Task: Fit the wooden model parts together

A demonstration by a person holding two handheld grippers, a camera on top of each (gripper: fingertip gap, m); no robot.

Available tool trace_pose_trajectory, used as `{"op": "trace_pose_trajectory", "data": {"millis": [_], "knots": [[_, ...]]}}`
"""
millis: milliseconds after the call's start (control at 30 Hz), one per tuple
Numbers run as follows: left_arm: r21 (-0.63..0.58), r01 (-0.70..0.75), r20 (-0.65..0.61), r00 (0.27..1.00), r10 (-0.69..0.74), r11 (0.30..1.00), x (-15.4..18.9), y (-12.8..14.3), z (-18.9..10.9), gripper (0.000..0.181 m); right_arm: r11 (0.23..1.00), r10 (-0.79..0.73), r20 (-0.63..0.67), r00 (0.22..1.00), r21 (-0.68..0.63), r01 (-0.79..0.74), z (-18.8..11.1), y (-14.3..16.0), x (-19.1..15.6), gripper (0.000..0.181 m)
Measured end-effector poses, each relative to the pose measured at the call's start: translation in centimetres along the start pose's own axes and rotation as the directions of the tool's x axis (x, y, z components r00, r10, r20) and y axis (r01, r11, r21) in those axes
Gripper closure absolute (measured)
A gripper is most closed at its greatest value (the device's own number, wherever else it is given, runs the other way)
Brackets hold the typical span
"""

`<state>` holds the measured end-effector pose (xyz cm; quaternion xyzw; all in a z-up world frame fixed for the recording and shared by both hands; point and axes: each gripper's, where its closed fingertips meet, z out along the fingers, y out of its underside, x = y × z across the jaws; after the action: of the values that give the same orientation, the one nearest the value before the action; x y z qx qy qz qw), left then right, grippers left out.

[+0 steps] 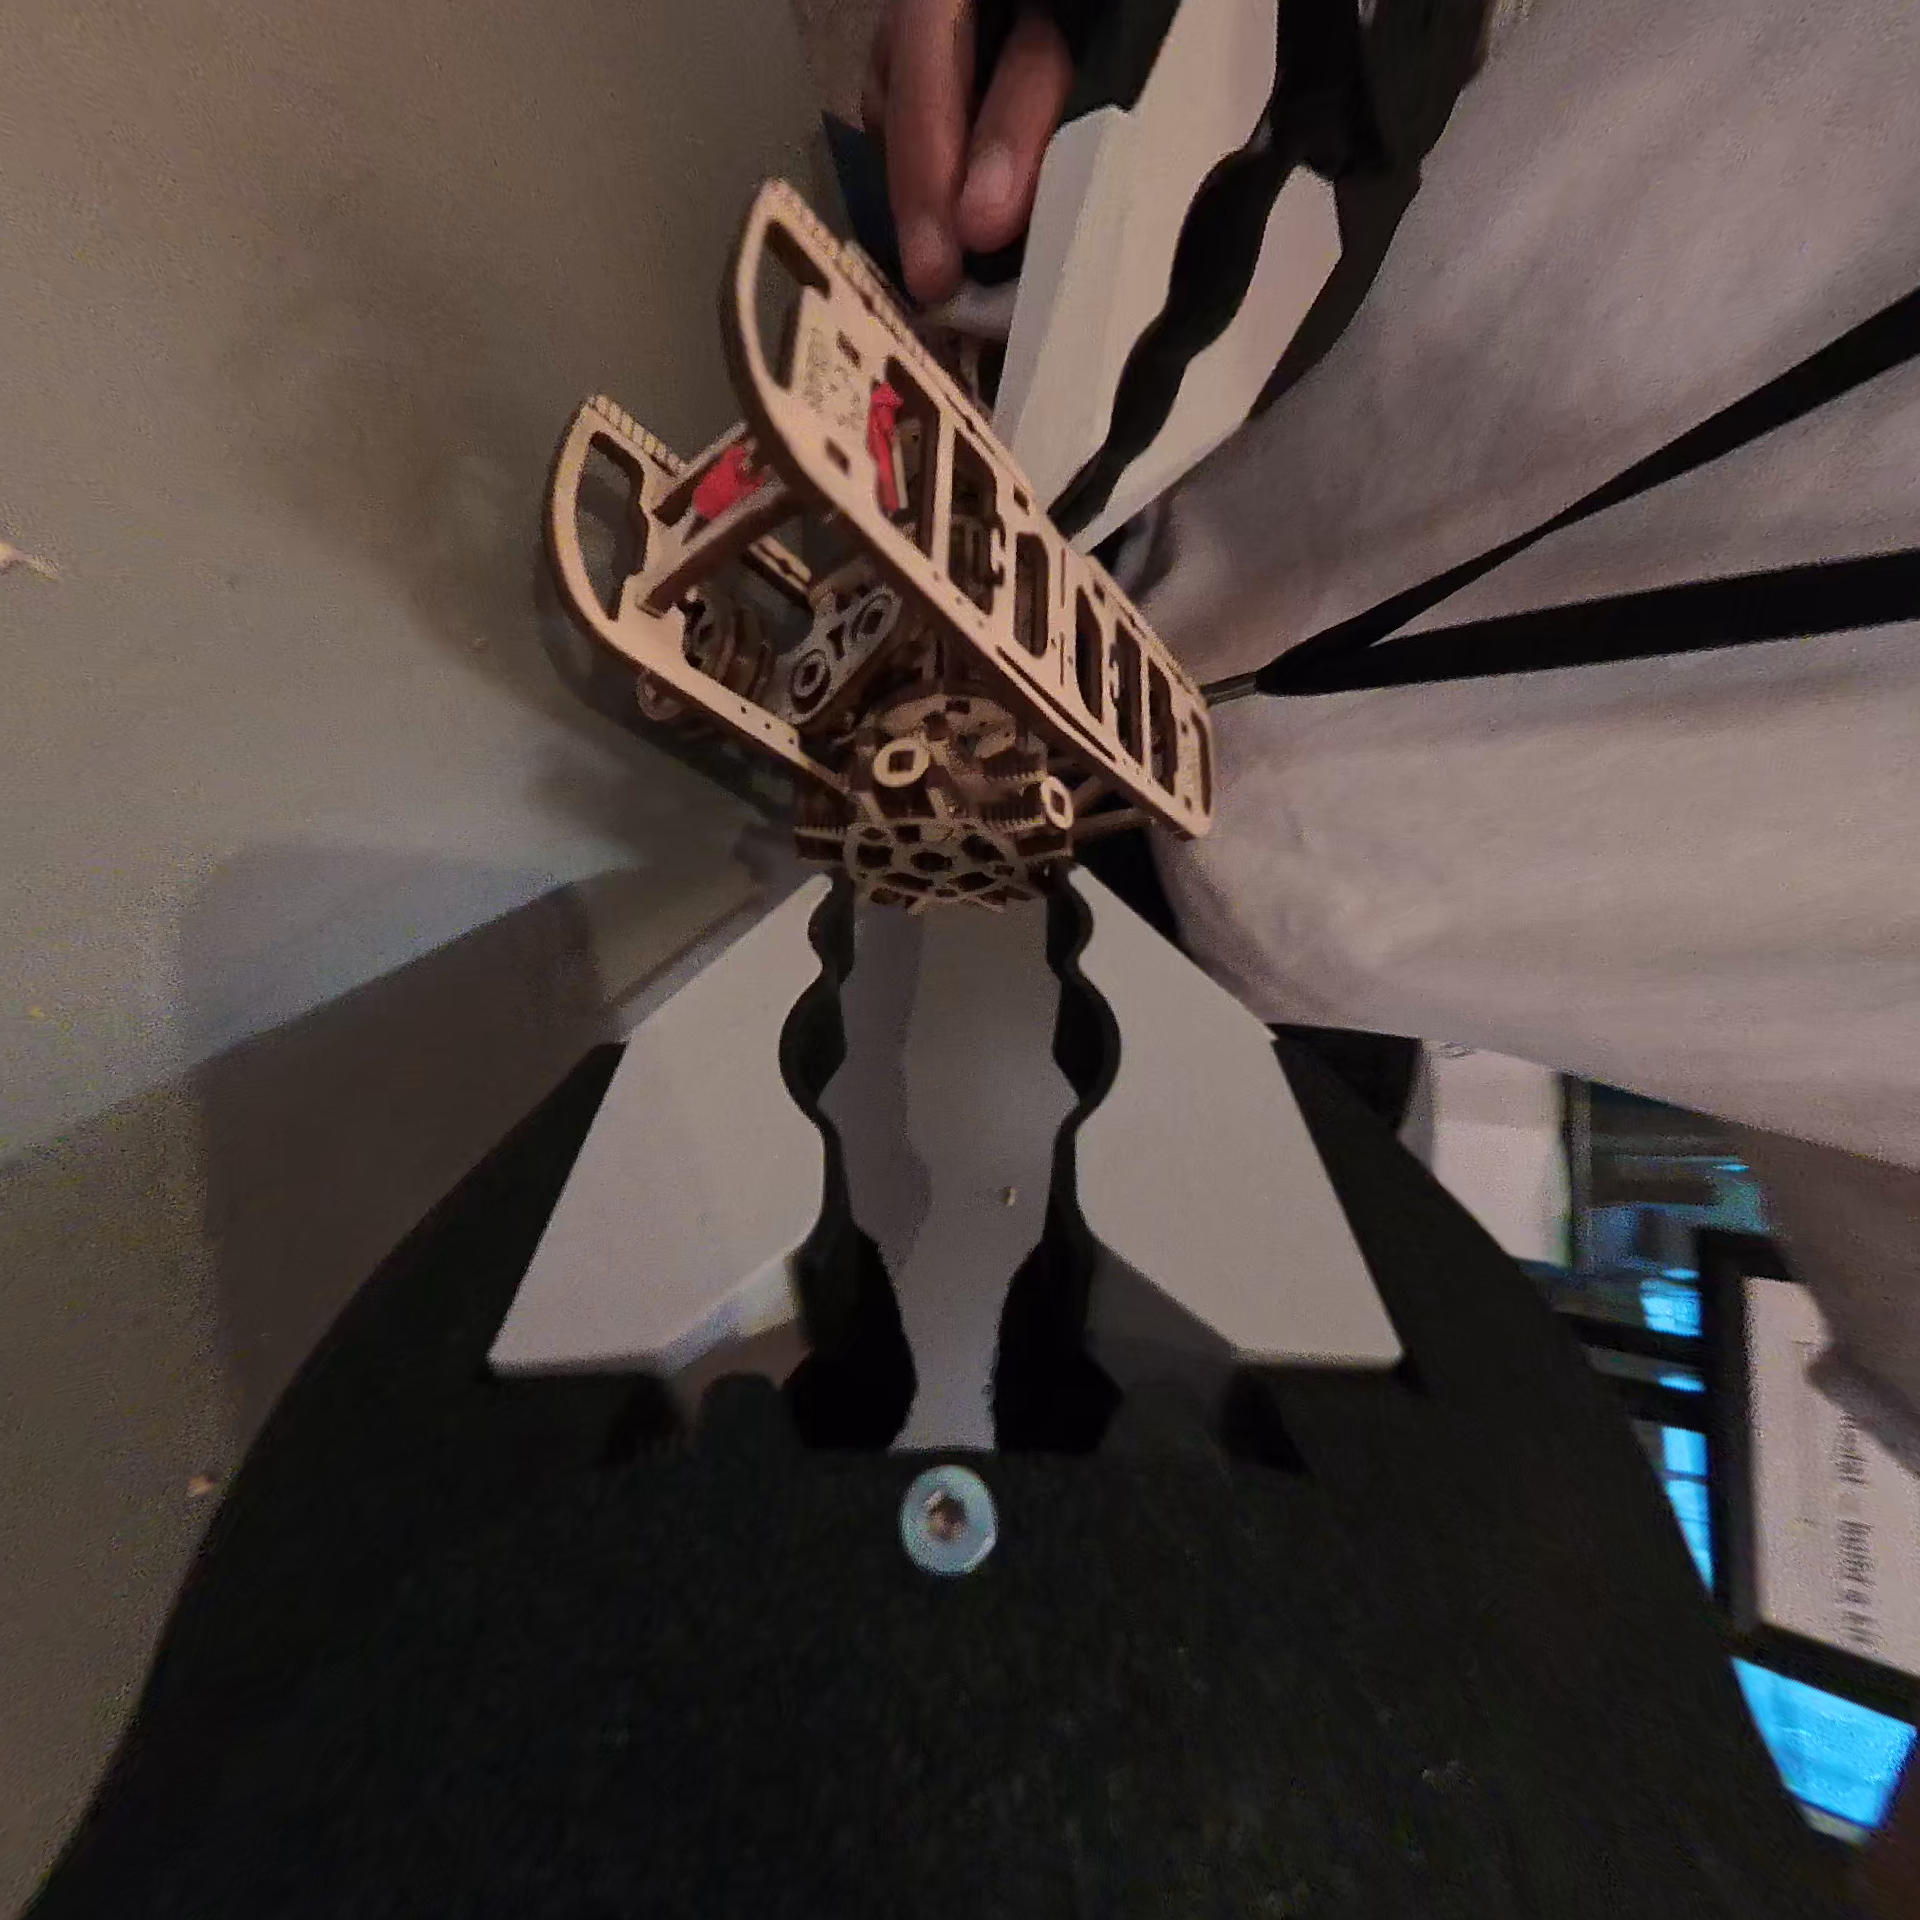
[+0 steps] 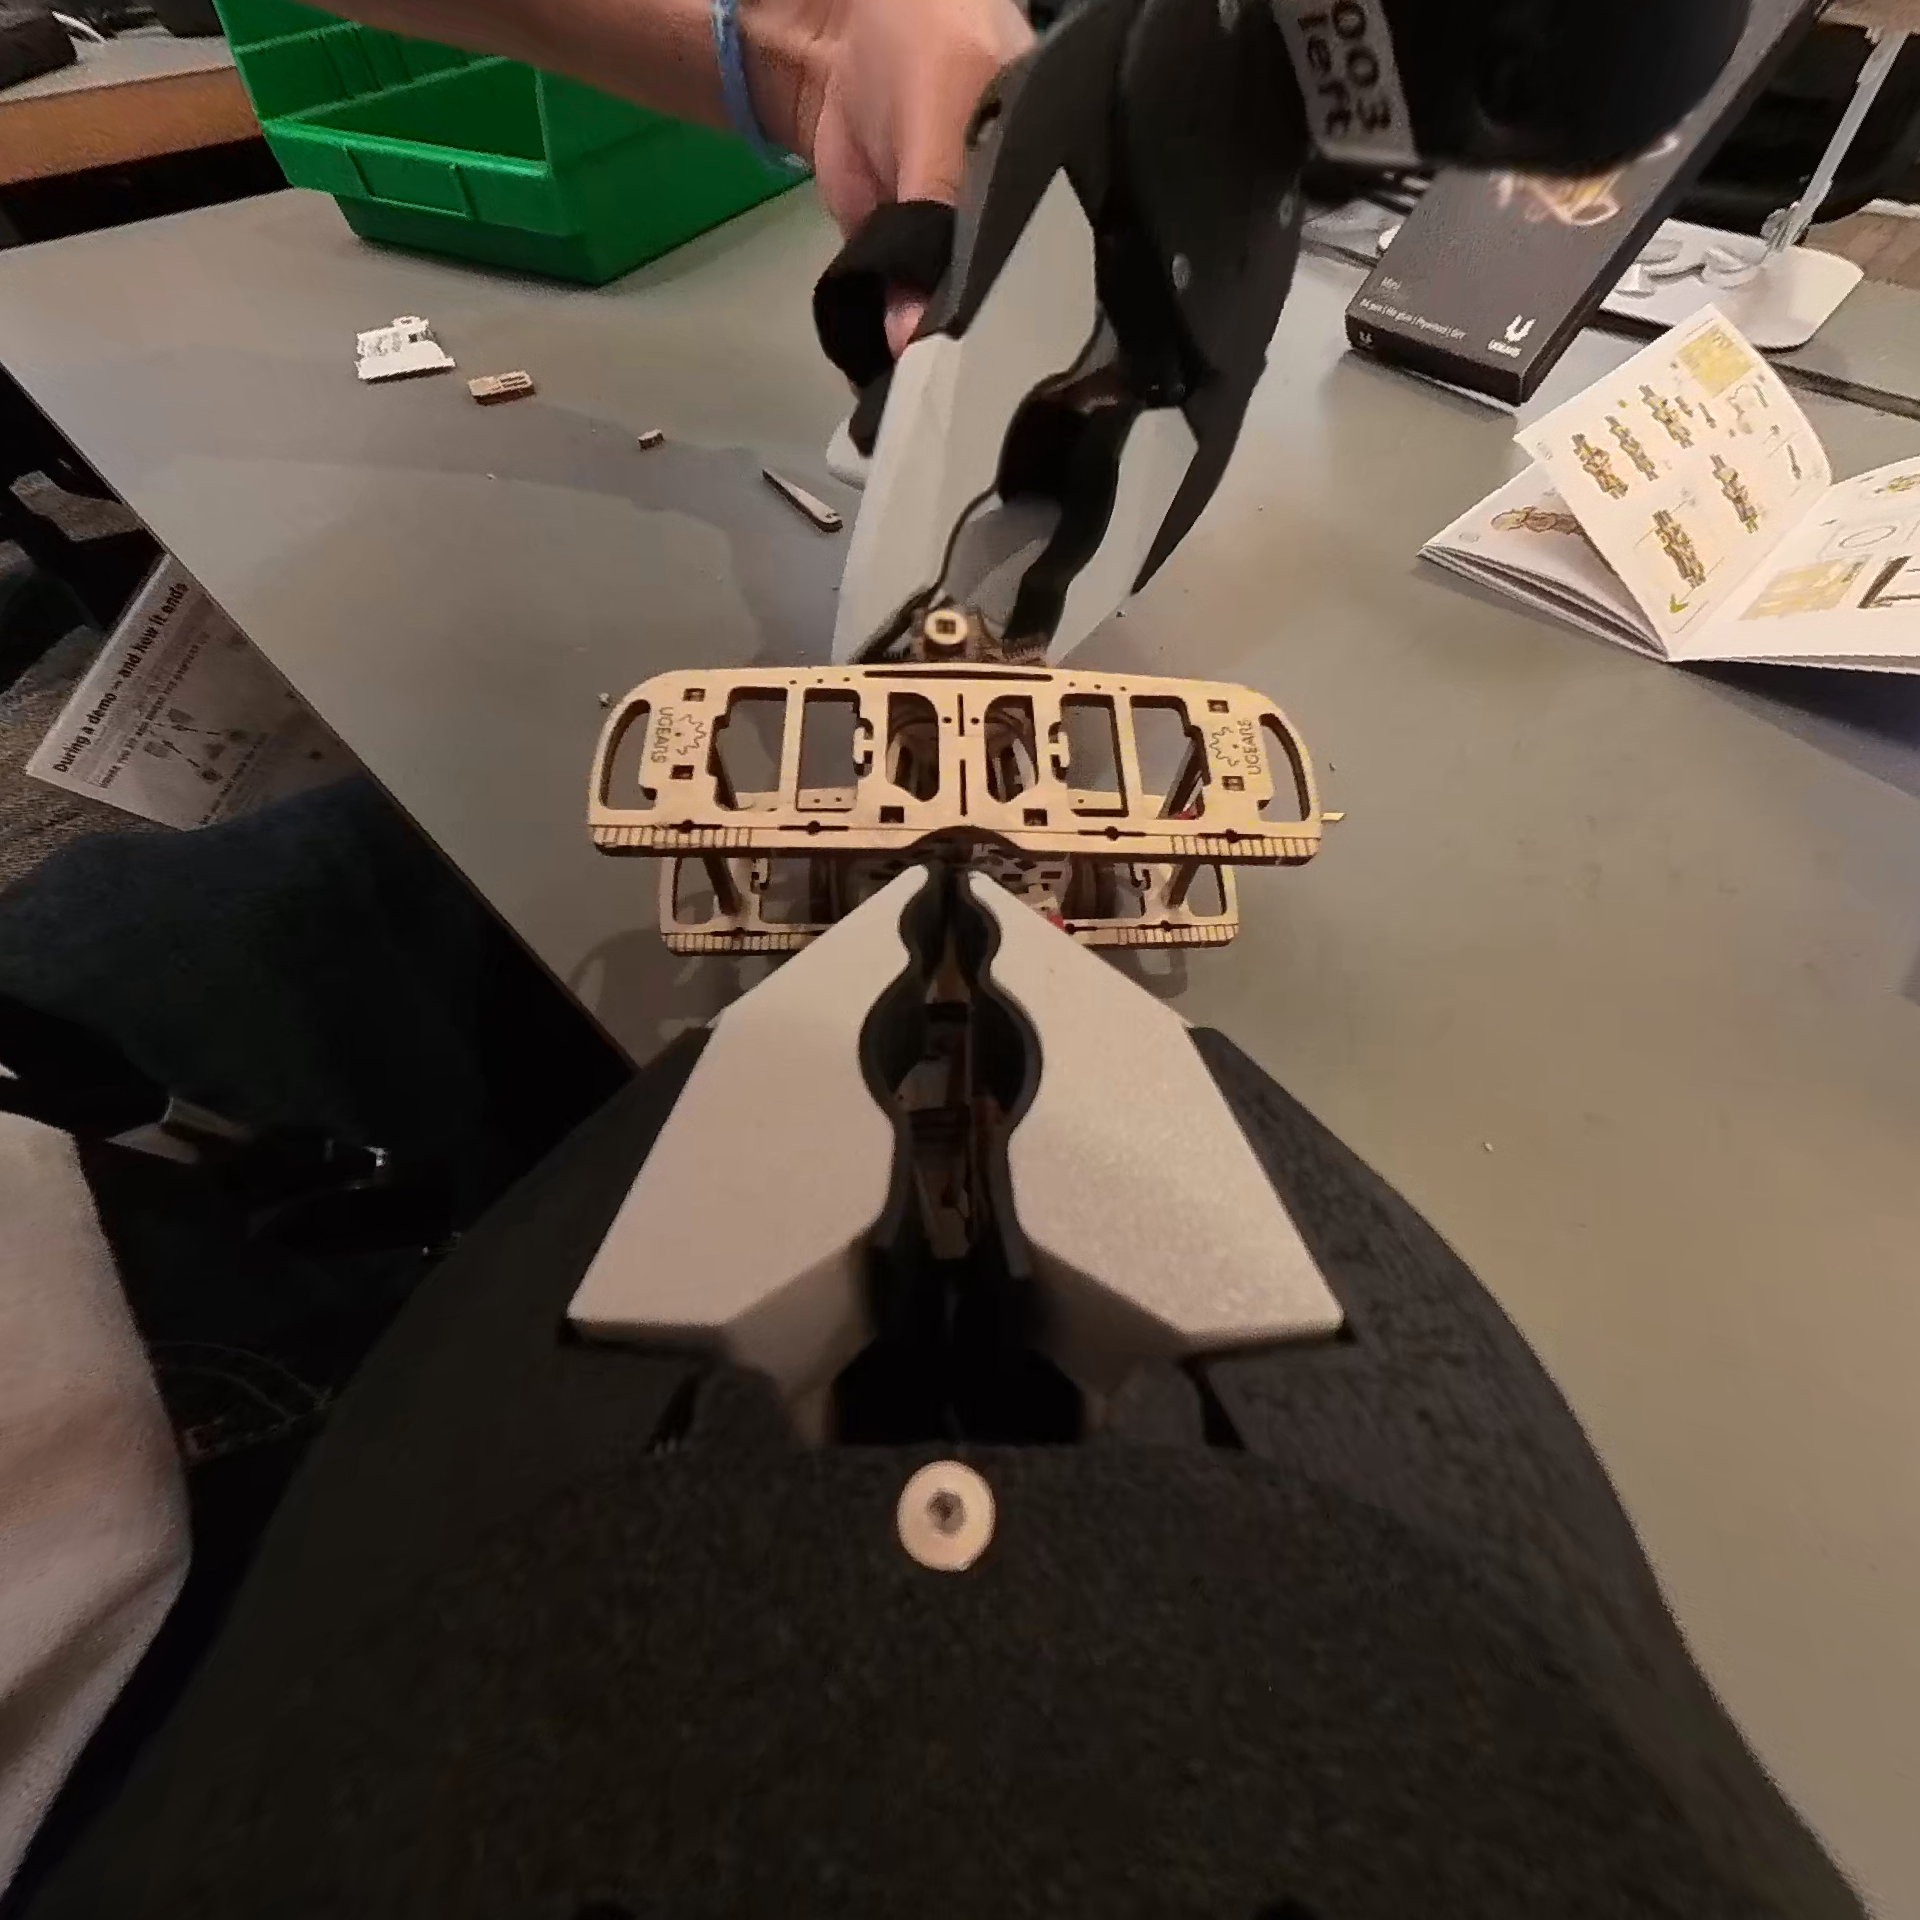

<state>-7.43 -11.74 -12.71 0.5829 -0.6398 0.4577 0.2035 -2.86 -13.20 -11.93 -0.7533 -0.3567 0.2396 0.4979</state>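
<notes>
A wooden biplane model (image 2: 961, 758) with two slotted wings is held above the grey table (image 2: 416, 540) between both grippers. My right gripper (image 2: 940, 878) is shut on the thin rear body of the model, which runs back between its fingers. My left gripper (image 1: 945, 899) is closed around the round engine nose (image 1: 935, 842). In the right wrist view the left gripper (image 2: 956, 623) comes in from above on the far side of the wings. In the left wrist view the model (image 1: 987, 540) is tilted, and the right gripper's fingers (image 1: 1081, 260) show behind it with a hand.
A green bin (image 2: 499, 135) stands at the table's far left. A black box (image 2: 1455, 301) and an open instruction booklet (image 2: 1683, 499) lie at the right. Small loose wooden bits (image 2: 499, 387) and a thin stick (image 2: 800, 499) lie beyond the model. A person's grey garment (image 1: 1558, 520) is close behind.
</notes>
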Motion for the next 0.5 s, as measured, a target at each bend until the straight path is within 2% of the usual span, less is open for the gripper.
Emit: {"op": "trace_pose_trajectory", "data": {"millis": [267, 500], "knots": [[-0.061, -0.212, 0.194, 0.956, 0.22, 0.975, -0.64, 0.09, 0.07, 0.147, 1.0, 0.012, 0.006, 1.0, 0.004, -0.012, -0.03, -0.01, -0.01, 0.181], [-0.062, -0.276, 0.246, 0.927, 0.283, 0.959, -0.74, 0.08, 0.13, 0.147, 1.0, 0.017, 0.005, 1.0, 0.005, -0.017, -0.07, 0.01, -0.04, 0.181]]}}
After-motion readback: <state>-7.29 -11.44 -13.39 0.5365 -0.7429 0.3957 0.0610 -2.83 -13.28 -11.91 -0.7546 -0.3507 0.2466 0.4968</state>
